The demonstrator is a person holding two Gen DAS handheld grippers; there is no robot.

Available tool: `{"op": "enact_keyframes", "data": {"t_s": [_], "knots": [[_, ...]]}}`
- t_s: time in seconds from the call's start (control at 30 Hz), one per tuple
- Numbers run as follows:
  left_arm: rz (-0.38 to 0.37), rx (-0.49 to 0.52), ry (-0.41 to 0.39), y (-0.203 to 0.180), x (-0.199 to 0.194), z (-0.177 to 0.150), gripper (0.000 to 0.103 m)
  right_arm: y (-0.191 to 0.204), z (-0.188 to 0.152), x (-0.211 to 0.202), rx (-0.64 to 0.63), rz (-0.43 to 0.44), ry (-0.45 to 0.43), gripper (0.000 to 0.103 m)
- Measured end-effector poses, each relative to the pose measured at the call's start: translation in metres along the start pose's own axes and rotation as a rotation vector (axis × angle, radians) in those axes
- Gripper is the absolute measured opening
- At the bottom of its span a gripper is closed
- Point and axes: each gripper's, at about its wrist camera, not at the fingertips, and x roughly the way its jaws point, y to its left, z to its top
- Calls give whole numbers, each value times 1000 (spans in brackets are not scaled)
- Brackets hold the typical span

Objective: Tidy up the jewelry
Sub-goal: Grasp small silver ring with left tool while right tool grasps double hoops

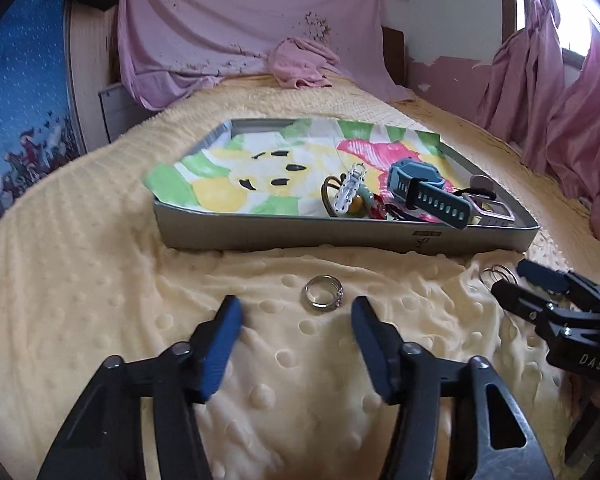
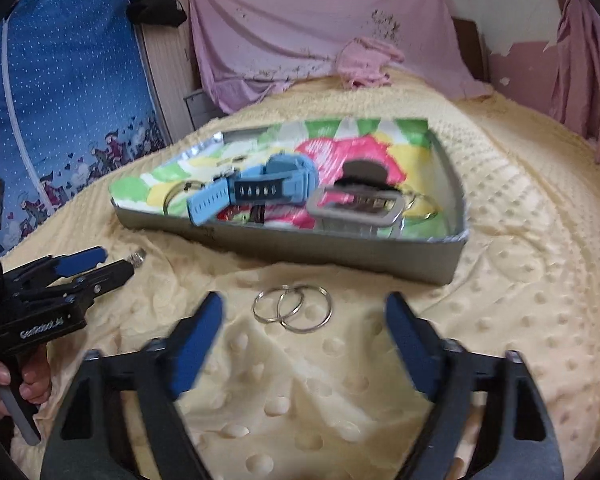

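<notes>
My left tongs (image 1: 296, 312) stand wide apart, holding nothing, and the silver ring (image 1: 323, 293) lies on the yellow dotted blanket (image 1: 100, 260) just ahead of their tips, in the gap but closer to the right-hand pad. My right tongs (image 2: 304, 310) are spread wide too, empty, with the pair of linked key rings (image 2: 293, 308) lying flat on the blanket between and just beyond their tips, touching neither pad. Straight past both sets of tips sits the grey metal tray (image 1: 340, 236), its near wall rising between the loose rings and the things already inside: a blue watch (image 1: 424, 192), a white beaded piece (image 1: 350, 188) beside a brown loop, and a grey buckle (image 2: 356, 206) at the right-hand end, all resting on a bright green, yellow and pink paper liner (image 1: 236, 168). Beyond the tray a crumpled pink cloth (image 1: 300, 62) lies on the blanket.
</notes>
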Motion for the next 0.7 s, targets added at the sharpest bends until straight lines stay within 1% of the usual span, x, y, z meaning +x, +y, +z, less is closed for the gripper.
{"op": "enact_keyframes", "data": {"t_s": [0.07,0.17,0.23,0.27,0.3,0.33,0.4,0.47,0.53,0.57,0.63,0.7], "knots": [[-21,-9,-3,1,2,1,51,0,-1,5,5,11,2,71],[-44,-6,3,-2,6,0,42,3,0,12,-3,25,12,71],[-56,3,2,-4,7,-1,36,5,-2,15,-11,32,17,68],[-77,7,4,-4,7,-2,28,7,-2,15,-13,37,17,68],[-83,10,5,-5,7,-2,26,7,-3,15,-13,40,15,67],[-78,18,3,-8,8,-4,26,8,-3,14,-13,42,12,63],[-78,24,0,-9,8,-4,23,9,-4,14,-14,46,8,61],[-81,25,-2,-10,8,-5,20,10,-6,14,-17,47,4,57],[-68,34,-4,-12,8,-6,20,10,-7,14,-21,42,0,48],[-61,42,-6,-14,8,-6,20,10,-7,14,-22,37,-1,46],[-50,52,-9,-16,8,-7,20,9,-7,13,-19,35,-6,37],[-45,56,-11,-16,8,-7,20,9,-8,12,-16,34,-10,32]]}}
